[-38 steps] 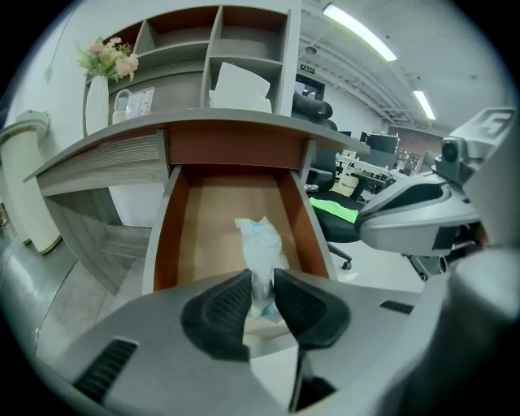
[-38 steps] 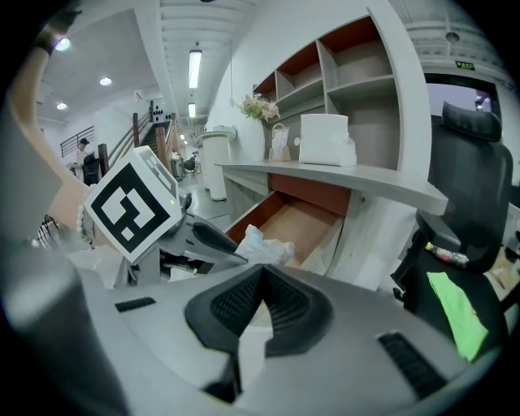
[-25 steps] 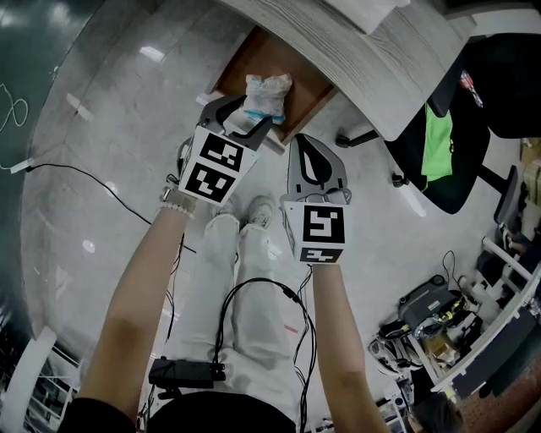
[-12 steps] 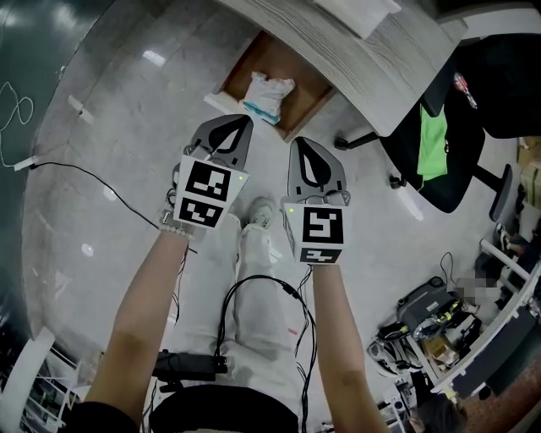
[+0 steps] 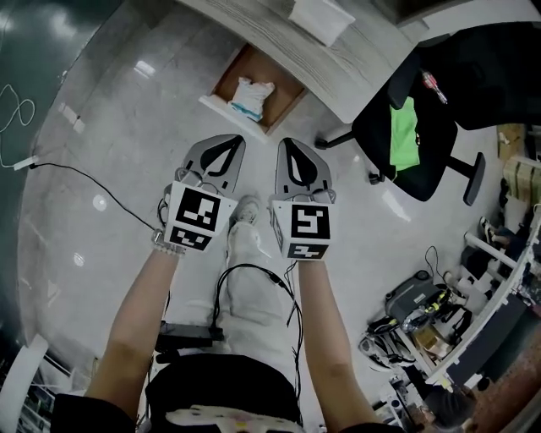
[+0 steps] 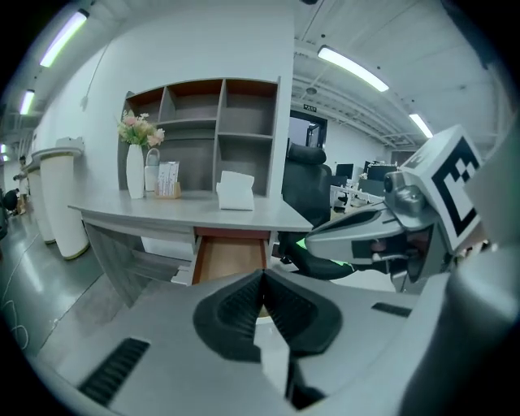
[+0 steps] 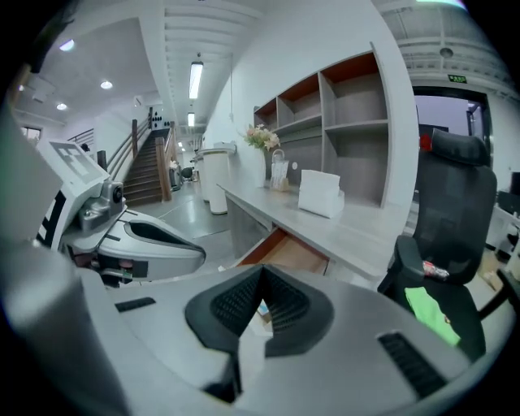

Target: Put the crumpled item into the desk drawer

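The crumpled white item [image 5: 251, 95] lies inside the open wooden desk drawer [image 5: 279, 78], under the grey desk [image 5: 279, 42]. My left gripper [image 5: 237, 138] is shut and empty, held above the floor a little short of the drawer. My right gripper [image 5: 282, 141] is beside it, also shut and empty. In the left gripper view, the left gripper [image 6: 262, 275] has its pads together, with the drawer [image 6: 231, 256] straight ahead and the right gripper's body to the right. In the right gripper view, the right gripper [image 7: 262, 270] is likewise shut, and the drawer [image 7: 286, 253] shows beyond its tips.
A black office chair [image 5: 439, 84] with a green cloth [image 5: 404, 127] stands right of the drawer. A white box [image 5: 319, 17] sits on the desk. A cable [image 5: 76, 171] crosses the floor at left. Equipment clutter [image 5: 423, 313] lies at lower right. The person's legs [image 5: 249, 262] are below the grippers.
The left gripper was open at the drawer by the crumpled item; it has shut with nothing in it. Both grippers have pulled back from the drawer and risen. The item stays in the drawer.
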Motion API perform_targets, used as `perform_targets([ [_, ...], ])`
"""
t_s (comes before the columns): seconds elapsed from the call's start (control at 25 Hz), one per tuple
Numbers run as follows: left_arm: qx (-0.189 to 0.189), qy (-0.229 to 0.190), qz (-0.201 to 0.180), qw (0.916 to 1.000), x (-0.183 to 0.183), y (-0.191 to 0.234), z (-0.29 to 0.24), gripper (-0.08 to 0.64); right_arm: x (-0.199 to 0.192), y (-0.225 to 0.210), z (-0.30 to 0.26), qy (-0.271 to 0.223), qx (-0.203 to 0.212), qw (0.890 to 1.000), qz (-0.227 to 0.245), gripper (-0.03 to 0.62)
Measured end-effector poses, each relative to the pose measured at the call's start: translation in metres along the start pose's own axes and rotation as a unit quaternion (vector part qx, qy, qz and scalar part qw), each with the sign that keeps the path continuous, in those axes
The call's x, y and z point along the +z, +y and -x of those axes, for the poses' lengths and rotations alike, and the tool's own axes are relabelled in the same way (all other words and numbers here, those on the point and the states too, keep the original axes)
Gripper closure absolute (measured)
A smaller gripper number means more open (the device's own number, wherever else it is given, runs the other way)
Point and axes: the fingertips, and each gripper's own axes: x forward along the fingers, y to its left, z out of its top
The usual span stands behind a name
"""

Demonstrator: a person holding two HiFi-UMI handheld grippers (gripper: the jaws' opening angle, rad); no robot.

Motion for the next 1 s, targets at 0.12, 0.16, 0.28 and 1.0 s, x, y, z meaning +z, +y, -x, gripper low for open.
perform_targets([
  [0.12, 0.001, -0.009, -0.013, 0.9999, 0.016, -0.008, 0.020, 0.548, 0.016, 0.003, 0.018, -0.011, 0.000, 1.000, -0.012, 0.588],
  [0.16, 0.002, -0.014, -0.013, 0.9998, 0.021, -0.011, 0.026, 0.548, 0.021, 0.004, 0.025, -0.014, -0.001, 1.000, -0.014, 0.588],
  [0.28, 0.005, -0.025, -0.007, 0.9997, 0.038, -0.016, 0.042, 0.548, 0.034, 0.004, 0.044, -0.024, -0.004, 1.000, -0.014, 0.588],
  [1.0, -0.013, -0.109, -0.056, 0.9924, 0.156, -0.043, 0.127, 0.548, 0.108, 0.007, 0.139, -0.081, -0.003, 0.996, 0.035, 0.588],
])
